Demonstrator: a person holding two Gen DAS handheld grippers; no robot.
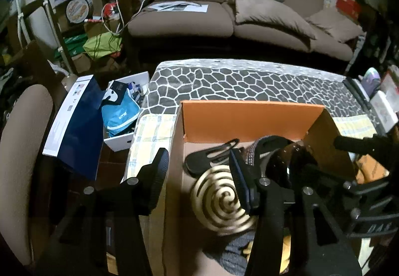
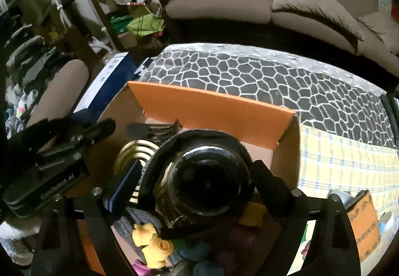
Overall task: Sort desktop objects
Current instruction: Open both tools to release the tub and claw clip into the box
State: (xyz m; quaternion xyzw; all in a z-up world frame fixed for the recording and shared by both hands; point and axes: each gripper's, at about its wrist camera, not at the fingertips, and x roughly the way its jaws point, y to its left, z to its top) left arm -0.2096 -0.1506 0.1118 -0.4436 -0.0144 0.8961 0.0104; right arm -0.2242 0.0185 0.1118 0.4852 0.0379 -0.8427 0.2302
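An open cardboard box (image 1: 249, 116) with an orange inner flap stands on the table. In it lie a gold spiral trivet (image 1: 222, 201), blurred, and a black clip-shaped piece (image 1: 212, 153). My left gripper (image 1: 197, 168) is open over the box's left wall; one finger is outside the box and the other is beside the trivet. A dark glass jar (image 2: 207, 176) in a black sleeve stands in the box between the fingers of my right gripper (image 2: 197, 171). That gripper is open wide, with a thin gap at its left pad (image 2: 129, 181).
Yellow toy pieces (image 2: 152, 243) and a grey cloth (image 1: 234, 251) lie in the box's near end. A yellow checked cloth (image 2: 344, 163) covers the stone-patterned tabletop (image 2: 249, 76). A brown sofa (image 1: 224, 14) stands behind. A white bin (image 1: 124, 111) and a blue carton (image 1: 74, 126) sit at the left.
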